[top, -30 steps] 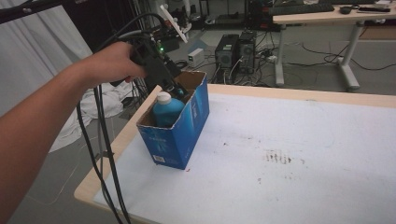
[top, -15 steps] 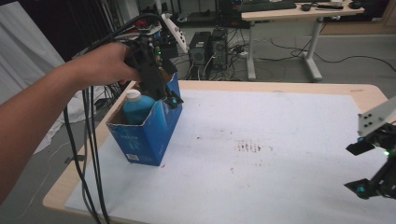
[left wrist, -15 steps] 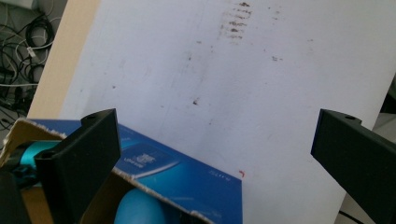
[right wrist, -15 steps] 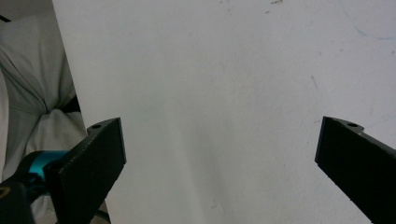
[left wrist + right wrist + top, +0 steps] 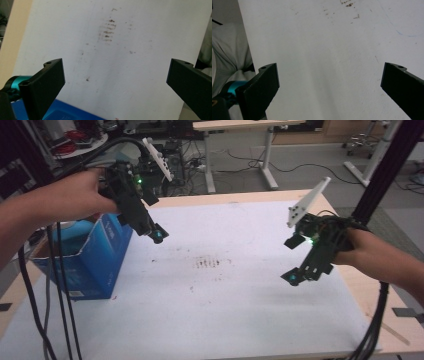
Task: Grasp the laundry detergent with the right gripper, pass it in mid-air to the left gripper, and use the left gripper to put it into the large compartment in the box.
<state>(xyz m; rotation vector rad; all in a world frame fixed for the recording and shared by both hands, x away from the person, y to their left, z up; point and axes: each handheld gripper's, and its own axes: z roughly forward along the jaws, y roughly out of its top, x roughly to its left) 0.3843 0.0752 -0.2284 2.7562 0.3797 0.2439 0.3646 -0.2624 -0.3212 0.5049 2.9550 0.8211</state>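
An open blue carton stands at the table's left edge with a blue bottle upright inside it. My left gripper hovers just right of the carton's top and points down at the white table. Its jaws have just been opening and stand wide with nothing between them. In the left gripper view the left gripper frames bare table, with the carton's edge below. At the table's right side my right gripper is held above the surface. It is open and empty, and so too in its own view.
A white sheet covers the tabletop and has a brown smudge near its middle. Black cables hang past the carton on the left. Desks and equipment stand on the floor beyond the far edge.
The left gripper has come away from the bottle in the carton and moved right over the table, jaws wider. The right gripper has come into view at the right.
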